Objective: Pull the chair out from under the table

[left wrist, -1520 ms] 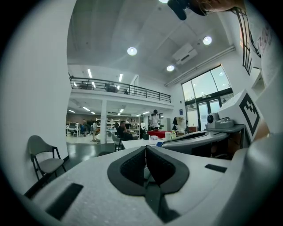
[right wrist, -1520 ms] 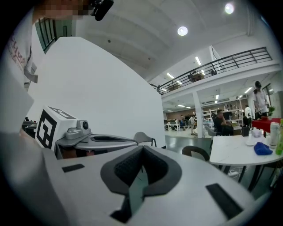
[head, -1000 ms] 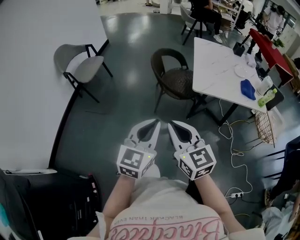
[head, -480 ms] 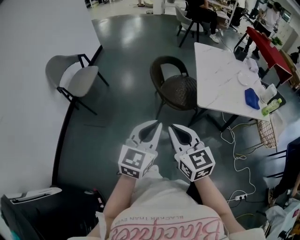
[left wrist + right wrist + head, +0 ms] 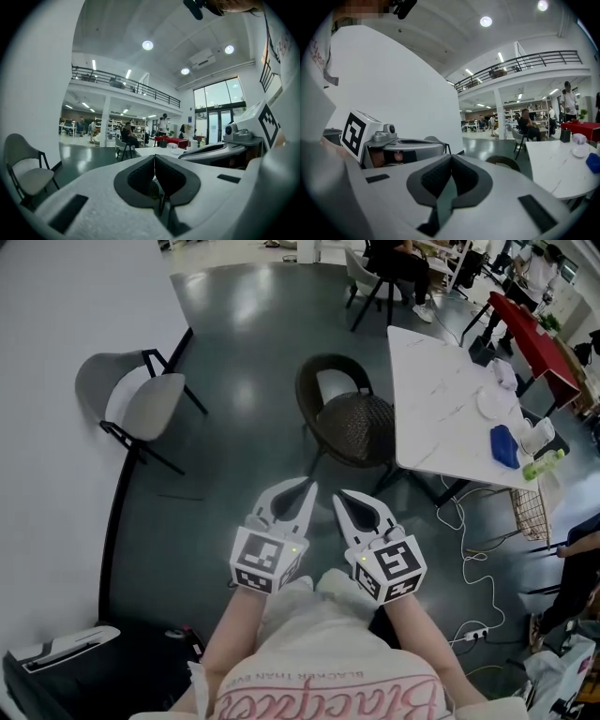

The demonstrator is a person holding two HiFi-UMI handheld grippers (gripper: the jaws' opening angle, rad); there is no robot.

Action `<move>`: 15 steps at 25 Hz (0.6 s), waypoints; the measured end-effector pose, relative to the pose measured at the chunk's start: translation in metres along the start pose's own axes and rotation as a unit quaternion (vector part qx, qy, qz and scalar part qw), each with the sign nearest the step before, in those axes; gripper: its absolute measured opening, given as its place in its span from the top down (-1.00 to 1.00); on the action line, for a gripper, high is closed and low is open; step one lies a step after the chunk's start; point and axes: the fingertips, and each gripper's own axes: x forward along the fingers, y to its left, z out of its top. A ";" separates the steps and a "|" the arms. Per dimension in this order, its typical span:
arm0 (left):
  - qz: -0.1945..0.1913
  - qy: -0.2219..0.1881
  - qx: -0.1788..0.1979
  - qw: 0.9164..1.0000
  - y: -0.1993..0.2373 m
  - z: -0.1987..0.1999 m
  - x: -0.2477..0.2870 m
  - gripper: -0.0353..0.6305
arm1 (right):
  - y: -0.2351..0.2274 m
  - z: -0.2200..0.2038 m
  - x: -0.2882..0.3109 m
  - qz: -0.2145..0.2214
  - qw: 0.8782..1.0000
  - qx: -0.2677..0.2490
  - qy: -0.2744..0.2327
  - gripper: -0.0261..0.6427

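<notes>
A dark wicker chair [image 5: 349,414] with a round back stands at the left edge of the white marble-top table [image 5: 442,399], its seat partly under the top. Both grippers are held side by side over the floor, short of the chair and pointing at it. My left gripper [image 5: 308,487] is shut with nothing in it, its tips meeting in the left gripper view [image 5: 154,157]. My right gripper [image 5: 338,496] is also shut and empty [image 5: 451,157]. In the right gripper view, the chair's back [image 5: 502,161] shows just over the jaws, with the table [image 5: 555,166] to its right.
A grey chair [image 5: 141,401] stands by the white wall at the left. On the table lie a blue cloth [image 5: 503,444], a plate and a green bottle [image 5: 544,457]. Cables [image 5: 469,531] and a wire basket [image 5: 530,510] lie right of it. A black case [image 5: 84,676] sits bottom left.
The person has walked forward with both grippers; the wicker chair and table sit lower and nearer in the head view. Both grippers stay shut and side by side.
</notes>
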 end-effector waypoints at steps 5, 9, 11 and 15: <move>0.006 0.004 -0.015 1.000 0.023 -0.007 0.017 0.88 | -0.012 -0.001 0.026 0.006 1.000 0.001 0.007 0.92; 0.012 0.011 -0.019 1.000 0.046 -0.010 0.037 0.88 | -0.029 0.002 0.052 0.008 1.000 0.000 0.012 0.92; 0.015 0.014 -0.019 1.000 0.060 -0.011 0.050 0.88 | -0.041 0.004 0.068 0.007 1.000 0.002 0.013 0.92; 0.026 0.021 -0.025 0.999 0.089 -0.013 0.085 0.88 | -0.072 0.011 0.103 0.012 1.000 0.004 0.015 0.92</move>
